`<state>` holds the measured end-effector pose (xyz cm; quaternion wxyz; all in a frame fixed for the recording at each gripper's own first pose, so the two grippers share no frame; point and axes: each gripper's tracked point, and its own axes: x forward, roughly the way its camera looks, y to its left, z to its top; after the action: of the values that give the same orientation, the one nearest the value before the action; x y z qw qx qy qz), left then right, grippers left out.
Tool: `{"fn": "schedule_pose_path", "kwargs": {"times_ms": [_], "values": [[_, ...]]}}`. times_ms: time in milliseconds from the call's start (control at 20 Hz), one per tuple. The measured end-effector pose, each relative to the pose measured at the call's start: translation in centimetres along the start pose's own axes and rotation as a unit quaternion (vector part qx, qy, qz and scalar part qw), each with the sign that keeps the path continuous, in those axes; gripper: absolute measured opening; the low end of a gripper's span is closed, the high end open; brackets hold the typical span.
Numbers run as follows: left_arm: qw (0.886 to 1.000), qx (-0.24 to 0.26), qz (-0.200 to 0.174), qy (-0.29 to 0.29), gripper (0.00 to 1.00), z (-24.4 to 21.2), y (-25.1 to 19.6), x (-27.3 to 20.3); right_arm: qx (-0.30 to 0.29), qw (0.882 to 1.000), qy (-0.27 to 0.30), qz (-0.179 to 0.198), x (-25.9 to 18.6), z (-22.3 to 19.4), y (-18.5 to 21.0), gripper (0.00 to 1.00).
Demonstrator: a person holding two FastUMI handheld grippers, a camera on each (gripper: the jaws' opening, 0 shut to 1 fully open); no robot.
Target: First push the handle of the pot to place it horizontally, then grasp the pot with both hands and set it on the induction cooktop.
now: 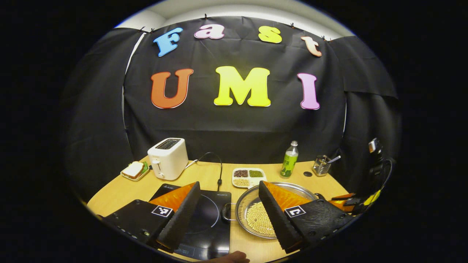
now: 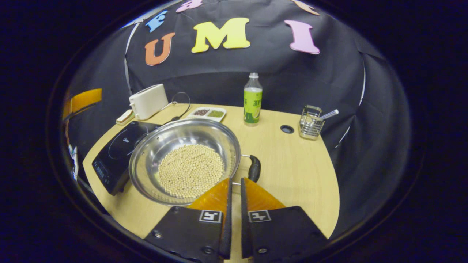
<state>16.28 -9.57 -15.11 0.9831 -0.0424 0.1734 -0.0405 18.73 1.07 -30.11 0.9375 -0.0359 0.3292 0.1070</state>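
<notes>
Right gripper view: right gripper nearly closed beside pot handle; left gripper spread; pot not yet on cooktop.

pot: 1, with 2 black handles | induction cooktop: 1 | toaster: 1 | bottle: 1 | three-part dish of beans: 1 | wire holder: 1 | plate with sandwich: 1 | grippers: left gripper, right gripper | table: 1

Black cloth wall (clipped along its top edge), pale ceiling, rounded light-wood table
</notes>
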Motion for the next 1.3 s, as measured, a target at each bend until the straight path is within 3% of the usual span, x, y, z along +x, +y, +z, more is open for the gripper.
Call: {"fn": "schedule_pose_path", "kwargs": {"times_ms": [150, 200, 400, 800, 1000, 1250, 1300], "values": [[0.999, -0.005, -0.011, 0.030, 0.95, -1.9, -0.6, 1.7, 0.004, 1.000, -0.013, -0.019, 0.3, 0.9, -0.4, 0.81], [0.999, -0.007, -0.014, 0.036, 0.95, -2.3, -0.7, 2.2, 0.008, 1.000, -0.014, -0.021, 0.3, 1.2, -0.4, 0.84], [0.998, -0.005, -0.004, 0.061, 0.95, -4.3, -0.2, 4.3, 0.027, 0.999, -0.001, -0.025, 1.9, 1.1, 0.0, 0.84], [0.990, 0.006, -0.034, 0.134, 0.96, -9.8, -1.2, 7.5, 0.062, 0.997, 0.012, -0.041, 6.3, 1.0, -0.5, 0.84], [0.987, 0.013, -0.042, 0.158, 0.96, -11.4, -1.7, 8.6, 0.054, 0.996, 0.023, -0.069, 8.0, 0.4, -2.3, 0.84], [0.985, 0.013, -0.039, 0.170, 0.96, -12.5, -1.4, 9.8, 0.054, 0.996, 0.021, -0.072, 8.8, 0.5, -2.8, 0.89], [0.984, 0.011, -0.040, 0.173, 0.96, -12.7, -1.4, 10.0, 0.059, 0.996, 0.022, -0.067, 8.7, 0.4, -2.7, 0.94]]}}
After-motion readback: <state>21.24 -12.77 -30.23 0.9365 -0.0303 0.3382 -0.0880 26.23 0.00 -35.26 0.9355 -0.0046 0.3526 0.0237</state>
